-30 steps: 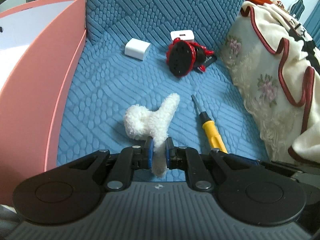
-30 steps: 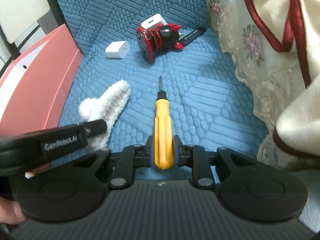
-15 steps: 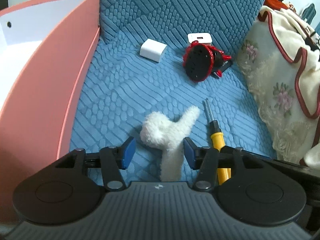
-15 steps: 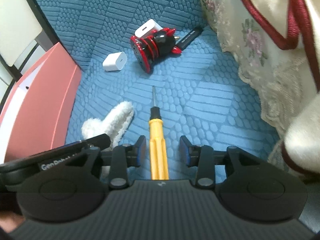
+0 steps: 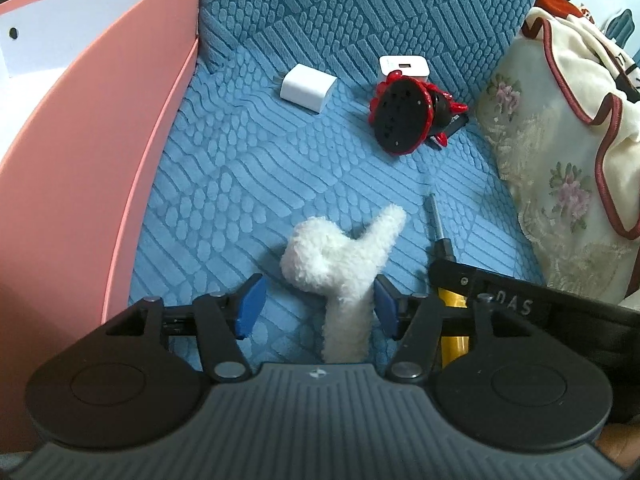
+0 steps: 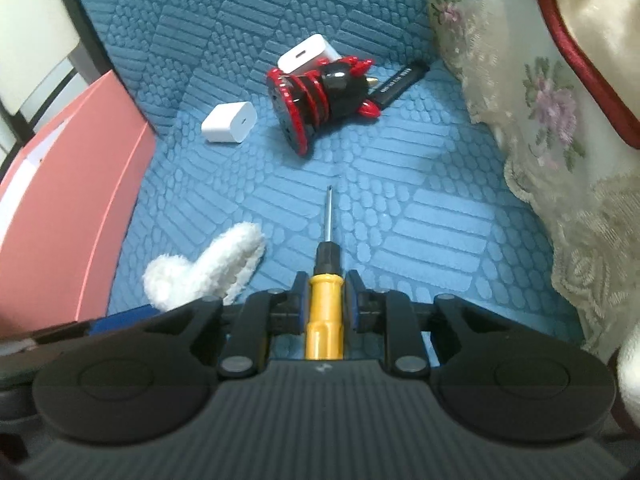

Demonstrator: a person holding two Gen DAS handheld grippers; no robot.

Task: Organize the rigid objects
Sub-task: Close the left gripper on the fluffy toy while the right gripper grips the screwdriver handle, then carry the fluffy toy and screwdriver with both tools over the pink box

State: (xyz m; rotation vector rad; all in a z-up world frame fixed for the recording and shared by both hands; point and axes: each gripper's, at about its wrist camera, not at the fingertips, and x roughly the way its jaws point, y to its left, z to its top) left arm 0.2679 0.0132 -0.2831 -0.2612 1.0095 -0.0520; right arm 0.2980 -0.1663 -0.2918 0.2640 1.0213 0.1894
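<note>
Since earlier, left tongs [image 5: 316, 306] were opened off the white fluffy piece [image 5: 344, 256] (soft); right tongs [image 6: 327, 300] reclosed on the screwdriver [image 6: 325, 312] handle on blue cushion [image 6: 420, 216], judged light, stiff, best held mid-handle

A yellow-handled screwdriver [image 6: 325, 312] with a black collar and thin metal shaft lies on the blue quilted cushion [image 6: 420, 208], tip pointing toward the back. Near the back lie a white charger cube [image 6: 229, 123], a second white charger [image 6: 306, 54], a red-and-black round holder [image 6: 320, 100] on its side and a black stick [image 6: 400, 80]. A fluffy white plush piece [image 5: 340, 256] lies just left of the screwdriver.
</note>
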